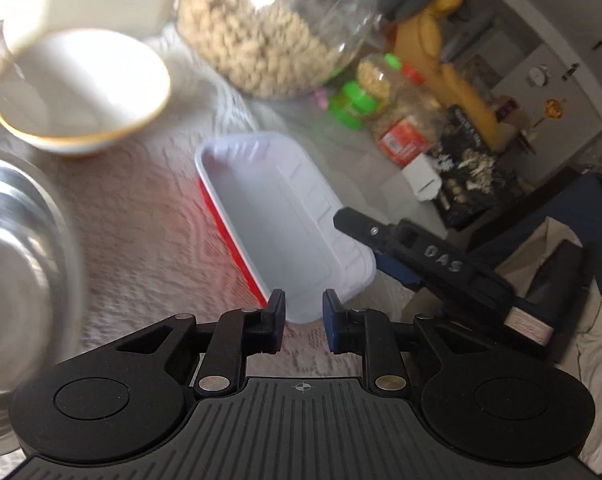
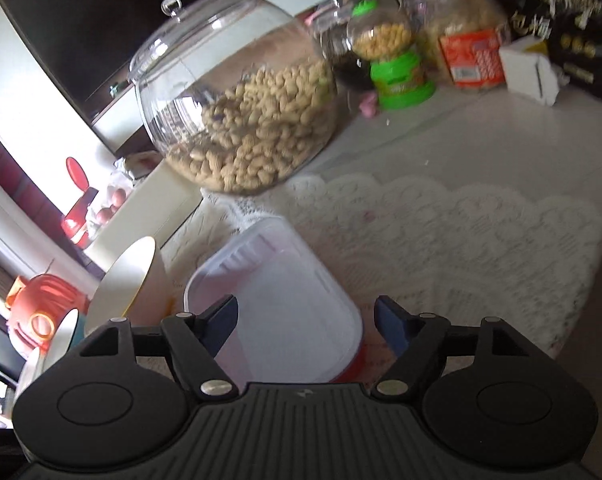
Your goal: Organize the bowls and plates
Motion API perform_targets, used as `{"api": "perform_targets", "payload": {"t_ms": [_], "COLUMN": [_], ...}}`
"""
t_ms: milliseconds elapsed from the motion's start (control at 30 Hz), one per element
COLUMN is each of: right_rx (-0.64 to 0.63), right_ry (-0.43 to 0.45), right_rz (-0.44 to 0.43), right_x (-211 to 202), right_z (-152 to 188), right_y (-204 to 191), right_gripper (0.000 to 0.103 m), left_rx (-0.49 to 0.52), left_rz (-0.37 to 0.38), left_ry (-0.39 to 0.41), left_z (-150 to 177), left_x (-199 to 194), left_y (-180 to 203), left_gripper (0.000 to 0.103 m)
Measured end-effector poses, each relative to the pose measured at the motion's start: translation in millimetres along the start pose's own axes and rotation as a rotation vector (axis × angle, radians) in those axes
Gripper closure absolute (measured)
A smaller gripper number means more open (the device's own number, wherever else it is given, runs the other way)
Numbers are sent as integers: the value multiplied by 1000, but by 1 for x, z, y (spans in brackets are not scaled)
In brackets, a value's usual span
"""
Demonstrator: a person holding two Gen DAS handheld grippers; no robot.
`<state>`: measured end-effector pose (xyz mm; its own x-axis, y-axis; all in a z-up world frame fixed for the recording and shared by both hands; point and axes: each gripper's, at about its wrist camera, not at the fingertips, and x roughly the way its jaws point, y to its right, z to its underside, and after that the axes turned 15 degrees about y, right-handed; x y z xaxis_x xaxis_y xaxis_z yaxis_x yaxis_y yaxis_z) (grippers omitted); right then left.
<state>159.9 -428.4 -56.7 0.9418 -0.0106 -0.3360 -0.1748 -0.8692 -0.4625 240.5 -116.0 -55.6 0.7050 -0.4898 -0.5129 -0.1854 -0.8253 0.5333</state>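
A white rectangular tray with a red underside (image 1: 277,216) lies on the lace mat (image 1: 149,220). My left gripper (image 1: 303,320) is open a little, just short of the tray's near corner, holding nothing. My right gripper (image 1: 401,248) reaches the tray's right edge. In the right wrist view the right gripper (image 2: 306,326) is open wide with the tray (image 2: 285,304) between its fingers. A white gold-rimmed bowl (image 1: 81,88) sits at the far left and shows tilted in the right wrist view (image 2: 125,284). A steel bowl (image 1: 17,264) is at the near left.
A big clear jar of peanuts (image 1: 269,28) stands behind the mat, also in the right wrist view (image 2: 241,116). A cream box (image 1: 97,0) is behind the bowl. Small green-based jars (image 2: 397,64), an orange-labelled jar (image 2: 465,40) and a dark packet (image 2: 561,16) crowd the far right.
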Motion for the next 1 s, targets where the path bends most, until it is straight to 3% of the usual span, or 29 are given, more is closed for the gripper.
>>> {"api": "perform_targets", "payload": {"t_ms": [100, 200, 300, 333, 433, 533, 700, 833, 1000], "right_rx": [-93, -200, -190, -178, -214, -277, -198, -141, -202], "right_ry": [55, 100, 65, 35, -102, -203, -327, -368, -358], "right_rz": [7, 2, -129, -179, -288, -262, -267, -327, -321], "right_x": [-8, -14, -23, -23, -11, 6, 23, 23, 3], "right_z": [5, 11, 21, 25, 48, 72, 90, 94, 89], "right_y": [-17, -49, -83, -93, -129, -152, -160, -168, -169], "right_gripper": [24, 21, 14, 13, 14, 30, 37, 35, 35], "left_rx": [5, 13, -32, -63, -157, -203, -222, -243, -202], "left_rz": [-96, -312, -566, -588, -553, -523, -460, -397, -359], "left_ry": [144, 329, 403, 402, 362, 338, 319, 291, 192], "left_z": [-12, -25, -29, -28, -23, -13, -7, -10, 4], "left_x": [-56, -111, -139, -143, -144, -137, -128, -126, -132], "left_y": [-21, -56, -95, -107, -138, -154, -167, -166, -150], "left_gripper": [80, 80, 80, 80, 80, 80, 79, 78, 78]}}
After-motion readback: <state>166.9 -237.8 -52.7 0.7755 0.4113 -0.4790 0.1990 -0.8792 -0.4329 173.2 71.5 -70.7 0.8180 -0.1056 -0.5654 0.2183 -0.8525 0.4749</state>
